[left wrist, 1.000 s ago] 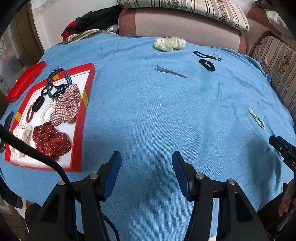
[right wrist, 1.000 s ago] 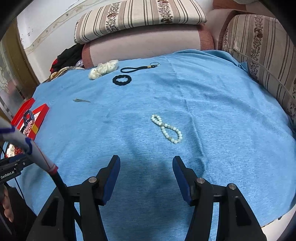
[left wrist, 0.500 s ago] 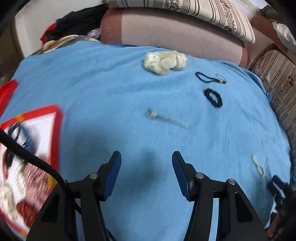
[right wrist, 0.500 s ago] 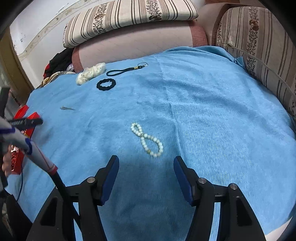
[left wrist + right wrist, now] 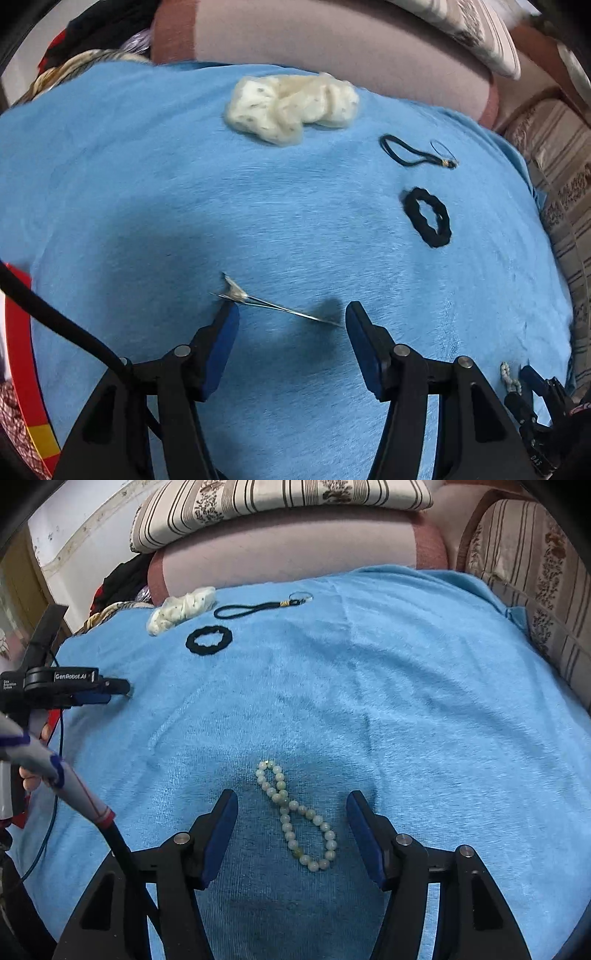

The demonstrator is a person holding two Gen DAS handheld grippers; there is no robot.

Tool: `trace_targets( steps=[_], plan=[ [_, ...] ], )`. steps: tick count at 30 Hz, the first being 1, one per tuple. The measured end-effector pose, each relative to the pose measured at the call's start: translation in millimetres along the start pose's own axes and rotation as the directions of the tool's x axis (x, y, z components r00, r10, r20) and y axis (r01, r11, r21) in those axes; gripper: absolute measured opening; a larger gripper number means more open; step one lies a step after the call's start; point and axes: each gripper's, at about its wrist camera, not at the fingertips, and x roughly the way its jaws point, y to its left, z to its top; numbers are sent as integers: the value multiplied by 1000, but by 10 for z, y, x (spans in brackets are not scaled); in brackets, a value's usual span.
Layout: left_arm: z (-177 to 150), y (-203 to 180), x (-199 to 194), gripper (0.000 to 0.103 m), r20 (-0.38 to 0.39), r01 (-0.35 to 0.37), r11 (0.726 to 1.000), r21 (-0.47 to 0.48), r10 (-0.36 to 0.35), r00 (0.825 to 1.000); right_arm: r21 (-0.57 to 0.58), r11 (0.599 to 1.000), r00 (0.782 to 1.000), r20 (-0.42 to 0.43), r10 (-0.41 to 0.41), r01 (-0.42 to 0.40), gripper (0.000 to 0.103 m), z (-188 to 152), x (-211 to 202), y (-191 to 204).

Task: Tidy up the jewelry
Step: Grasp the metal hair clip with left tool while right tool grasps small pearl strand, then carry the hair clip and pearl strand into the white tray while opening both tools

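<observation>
Your left gripper (image 5: 291, 317) gapes over the metal hair clip (image 5: 273, 302); your right gripper (image 5: 291, 806), jaws apart, straddles the bead bracelet (image 5: 295, 816). Cream scrunchie (image 5: 291, 107), black scrunchie (image 5: 428, 218) and cord loop (image 5: 413, 153) wait beyond.

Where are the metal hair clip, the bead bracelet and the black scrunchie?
metal hair clip (image 5: 273, 305): left wrist view, on its thin shaft.
bead bracelet (image 5: 284, 805): right wrist view, where its loops cross.
black scrunchie (image 5: 192, 642): right wrist view, on its left rim.

Striped cushions (image 5: 280, 502) and a heap of clothes (image 5: 122, 579) edge the blue cloth (image 5: 406, 701).
</observation>
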Motion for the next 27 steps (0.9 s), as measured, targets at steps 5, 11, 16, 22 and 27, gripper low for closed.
trace_targets(
  steps=[5,11,16,22,27],
  plan=[
    [42,-116,75,2,-26,42,999,10,-42,999,-50,998,1000,0,-24,24,61,-61,30,144],
    [-64,-67,-186,2,12,86,996,-6,-86,996,-78,997,1000,-10,-12,12,6,-63,-2,220],
    [-224,38,-683,2,85,90,996,7,-90,992,-86,996,1000,25,16,-14,6,-61,-199,318],
    [-556,401,-1415,2,183,77,997,-14,-73,980,-113,992,995,79,66,-57,6,15,-529,575],
    [-949,966,-1880,2,227,11,996,-91,10,974,-185,979,989,101,112,-92,6,66,-719,976]
  ],
)
